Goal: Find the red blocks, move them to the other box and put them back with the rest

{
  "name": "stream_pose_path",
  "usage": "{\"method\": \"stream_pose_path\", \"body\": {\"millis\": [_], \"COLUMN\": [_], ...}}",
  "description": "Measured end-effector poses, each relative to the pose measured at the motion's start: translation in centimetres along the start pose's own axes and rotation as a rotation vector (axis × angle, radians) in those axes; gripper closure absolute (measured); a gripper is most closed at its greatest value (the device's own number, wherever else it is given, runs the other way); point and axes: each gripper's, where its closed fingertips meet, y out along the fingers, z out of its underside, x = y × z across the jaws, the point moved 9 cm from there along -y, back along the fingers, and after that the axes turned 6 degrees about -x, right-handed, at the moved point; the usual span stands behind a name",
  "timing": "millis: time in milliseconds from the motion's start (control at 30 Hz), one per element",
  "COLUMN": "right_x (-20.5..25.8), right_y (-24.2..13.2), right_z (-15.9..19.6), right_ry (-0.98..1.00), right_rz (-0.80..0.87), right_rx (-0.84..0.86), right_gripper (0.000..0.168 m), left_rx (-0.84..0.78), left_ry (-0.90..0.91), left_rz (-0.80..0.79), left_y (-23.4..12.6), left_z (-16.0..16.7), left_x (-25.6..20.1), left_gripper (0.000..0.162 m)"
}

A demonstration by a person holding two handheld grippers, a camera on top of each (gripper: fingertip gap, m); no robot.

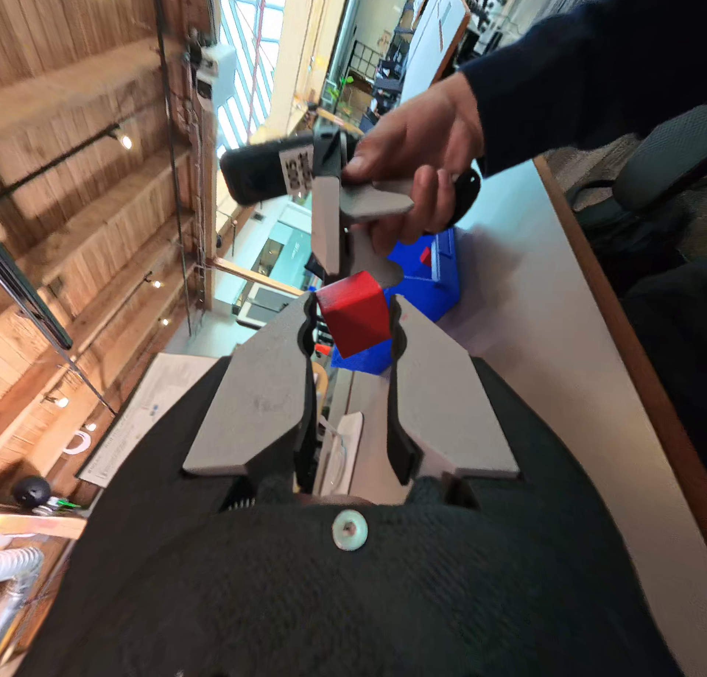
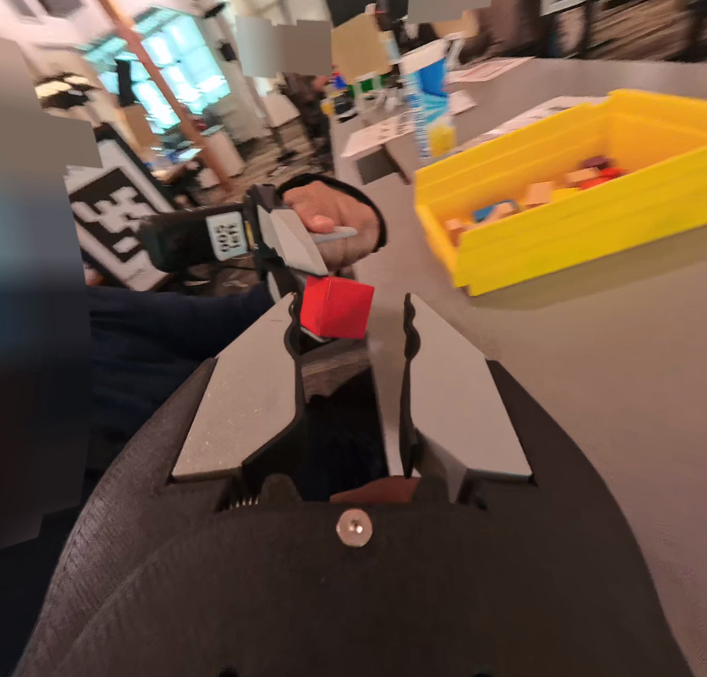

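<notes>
**Red block in mid-air between two claws: handover point**

Left claw (image 1: 354, 302): closed on the red block (image 1: 355, 314), one finger on each of two opposite faces. The block is off the table, up in the air.

Right claw (image 2: 350, 301): open and empty. The block sits in the gap, just beside one finger and clear of the other. No grip on this side yet.

Behind the block, left wrist view: blue box (image 1: 424, 299) on the table (image 2: 574, 390), with a second red block (image 1: 425, 257) inside it. The table's wood-trimmed edge runs past it.

Farther off, right wrist view: yellow box (image 2: 554, 237) toward the far right of the table, holding mixed blocks (bare wood, blue, reddish), blurred.

Judgement: a pass from left to right, probably bound for the yellow box, where the rest lie.

Risks:
- If the left claw lets go before the right one closes, the block drops to the table or off its edge.
- The block is off-centre in the right claw, so closing could catch a corner, twist it, or knock the left fingers.
- Both views are blurred, so the claws appear to be moving; alignment may slip.

Writing:
- A small white label (image 2: 228, 235) with dark characters on the left claw's body.
- A large black-and-white marker board (image 2: 114, 214) behind it.
- A printed blue, white and yellow carton (image 2: 432, 96) at the far end; its print cannot be made out.
</notes>
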Motion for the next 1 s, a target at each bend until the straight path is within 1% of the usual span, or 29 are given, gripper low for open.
{"method": "stream_pose_path", "body": {"millis": [100,133,167,267,333,367,400,433,467,600,633,667,733,833,867,933,1000], "right_x": [0.8,1.0,1.1,0.5,0.0,-0.4,-0.9,-1.6,-2.3,-5.9,-6.8,-7.6,-8.8,-10.2,-10.7,-11.6,-11.9], "right_y": [0.9,1.1,1.2,1.0,0.2,-0.4,-1.3,-2.4,-3.6,-9.7,-11.2,-12.5,-14.2,-15.8,-16.1,-16.5,-16.6], "right_z": [0.6,0.7,0.6,0.2,-0.3,-0.6,-1.0,-1.4,-1.7,-2.2,-2.0,-1.7,-1.0,-0.3,0.1,0.9,1.2], "right_ry": [0.051,0.053,0.052,0.047,0.032,0.018,-0.008,-0.045,-0.086,-0.230,-0.236,-0.223,-0.157,-0.087,-0.066,-0.040,-0.035], "right_rz": [-0.132,-0.163,-0.180,-0.107,-0.046,0.015,0.104,0.219,0.348,0.926,1.041,1.114,1.161,1.178,1.183,1.212,1.231], "right_rx": [0.034,0.040,0.034,0.009,-0.030,-0.053,-0.075,-0.093,-0.104,-0.107,-0.097,-0.079,-0.054,-0.067,-0.041,0.025,0.048], "right_gripper": [0.121,0.124,0.133,0.134,0.138,0.139,0.138,0.139,0.139,0.138,0.138,0.138,0.138,0.138,0.135,0.130,0.127], "left_rx": [-0.051,-0.051,-0.046,0.021,0.076,0.073,0.067,0.095,0.157,0.501,0.588,0.665,0.785,0.918,0.948,0.988,0.982], "left_ry": [0.021,0.026,0.035,0.001,-0.033,-0.059,-0.078,-0.100,-0.140,-0.441,-0.516,-0.577,-0.656,-0.799,-0.834,-0.900,-0.980], "left_rz": [-0.012,-0.017,-0.036,-0.078,-0.102,-0.099,-0.123,-0.190,-0.256,-0.436,-0.435,-0.428,-0.406,-0.292,-0.256,-0.238,-0.225], "left_y": [0.2,0.3,0.3,0.5,0.2,-0.3,-1.0,-1.8,-2.6,-6.7,-7.8,-8.7,-10.1,-10.8,-10.8,-10.7,-10.3], "left_z": [-1.2,-1.2,-1.1,-0.1,0.6,0.8,1.0,1.5,2.4,7.7,9.2,10.7,13.5,17.2,18.2,20.1,21.1], "left_x": [-0.1,-0.2,-0.1,0.1,0.7,1.1,1.7,2.9,4.1,7.8,7.9,7.7,6.9,4.6,3.9,3.0,2.5], "left_gripper": [0.126,0.126,0.126,0.130,0.134,0.155,0.162,0.162,0.162,0.162,0.162,0.162,0.162,0.162,0.160,0.154,0.143]}}
